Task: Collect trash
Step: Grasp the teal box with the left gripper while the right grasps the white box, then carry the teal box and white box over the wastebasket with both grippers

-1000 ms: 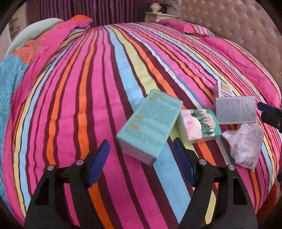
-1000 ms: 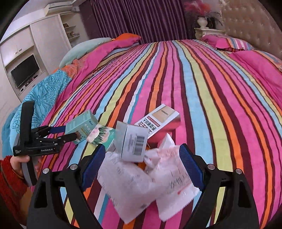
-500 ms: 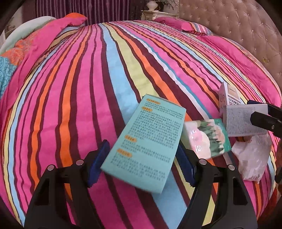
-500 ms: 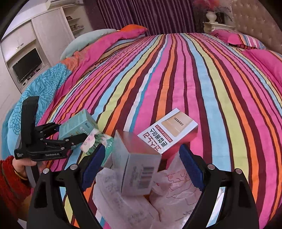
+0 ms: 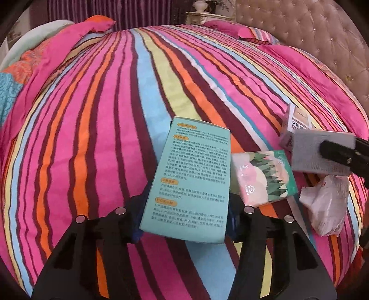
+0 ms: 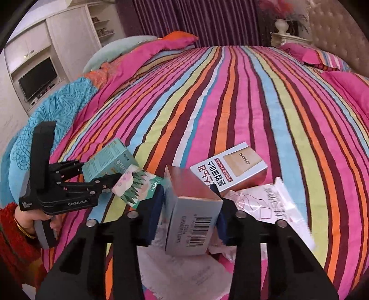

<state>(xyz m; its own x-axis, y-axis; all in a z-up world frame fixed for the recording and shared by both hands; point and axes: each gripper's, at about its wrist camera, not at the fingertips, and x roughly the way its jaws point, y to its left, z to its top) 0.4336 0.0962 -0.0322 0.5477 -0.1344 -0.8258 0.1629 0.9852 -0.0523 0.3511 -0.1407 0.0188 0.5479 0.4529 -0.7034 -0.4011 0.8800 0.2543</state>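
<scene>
On the striped bedspread [image 5: 96, 129], before purple curtains [image 6: 191, 20] and a tufted headboard [image 5: 306, 34], our just-closing left gripper [image 5: 184, 207] clamps the teal box [image 5: 191, 180], the right gripper [image 6: 189, 214] the grey box [image 6: 191, 221].

My left tongs [image 6: 113, 182] carry "GenRobot.AI" on their black body. The tissue pack [image 6: 140, 187] reads "nunu". The white carton [image 6: 230, 168] bears large Korean lettering, seen upside down. The grey box [image 6: 191, 221] shows a barcode, its digits blurred.
</scene>
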